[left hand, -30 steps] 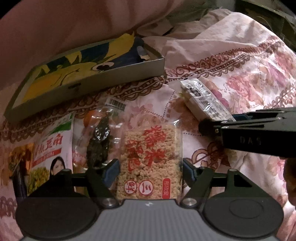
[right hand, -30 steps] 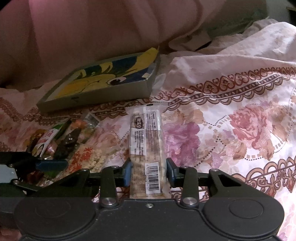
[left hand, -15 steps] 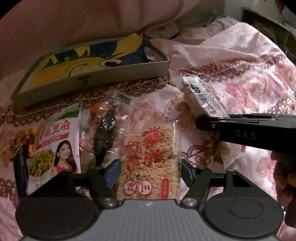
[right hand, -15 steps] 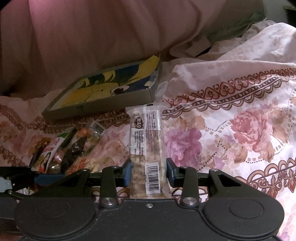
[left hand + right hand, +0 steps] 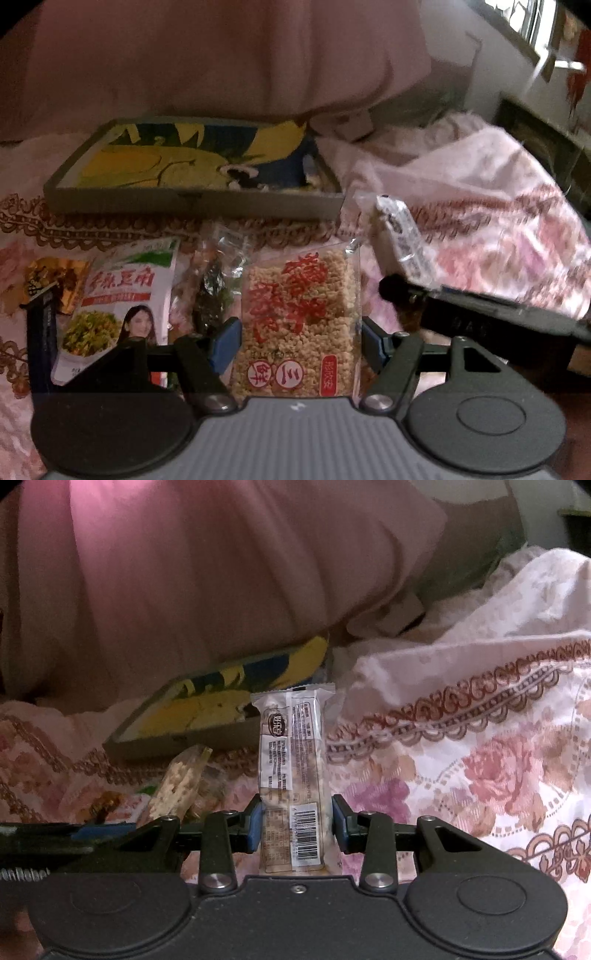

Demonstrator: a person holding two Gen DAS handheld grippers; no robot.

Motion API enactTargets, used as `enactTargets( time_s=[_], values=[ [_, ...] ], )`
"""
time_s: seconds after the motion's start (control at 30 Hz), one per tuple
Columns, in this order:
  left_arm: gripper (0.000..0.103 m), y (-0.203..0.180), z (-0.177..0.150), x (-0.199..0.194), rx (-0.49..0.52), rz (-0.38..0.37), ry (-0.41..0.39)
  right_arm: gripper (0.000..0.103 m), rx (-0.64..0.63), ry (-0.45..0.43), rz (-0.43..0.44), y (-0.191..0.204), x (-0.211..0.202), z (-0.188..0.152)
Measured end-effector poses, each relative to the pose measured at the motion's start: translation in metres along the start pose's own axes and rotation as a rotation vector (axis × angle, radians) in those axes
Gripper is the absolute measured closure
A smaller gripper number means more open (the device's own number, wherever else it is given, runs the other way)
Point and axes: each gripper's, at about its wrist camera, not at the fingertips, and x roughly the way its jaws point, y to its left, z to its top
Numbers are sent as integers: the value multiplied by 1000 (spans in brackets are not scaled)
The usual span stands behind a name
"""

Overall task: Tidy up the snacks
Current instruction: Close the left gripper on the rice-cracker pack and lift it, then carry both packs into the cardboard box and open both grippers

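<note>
1. Right gripper (image 5: 296,823) clamped a clear-wrapped snack bar (image 5: 291,760), held upright between both blue pads.
2. Behind it, a yellow-and-blue box (image 5: 207,716) lay on the floral bedspread (image 5: 480,760).
3. Left, a crispy-rice pack (image 5: 181,782) stood tilted.

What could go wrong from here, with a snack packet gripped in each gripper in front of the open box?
1. The left gripper clamps only the lower part of the puffed-rice cake packet; its slick wrapper may slip out.
2. The right gripper sits right beside it with the nut bar; heading for the shallow yellow-and-blue box together, they could collide.
3. Loose packets such as the green-and-white pouch lie beside the left gripper and may get dragged.
</note>
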Motion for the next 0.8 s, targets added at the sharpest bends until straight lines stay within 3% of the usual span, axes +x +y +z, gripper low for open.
enactTargets(
  time_s=[0.23, 0.47, 0.8],
  values=[
    [31, -2, 20, -6, -35, -35, -62, 63, 1, -49, 9, 0, -3, 3],
    [31, 2, 56, -5, -44, -16, -154, 63, 36, -81, 18, -2, 1, 9],
    [31, 21, 113, 28, -59, 76, -252, 63, -26, -273, 58, 17, 55, 65]
  ],
)
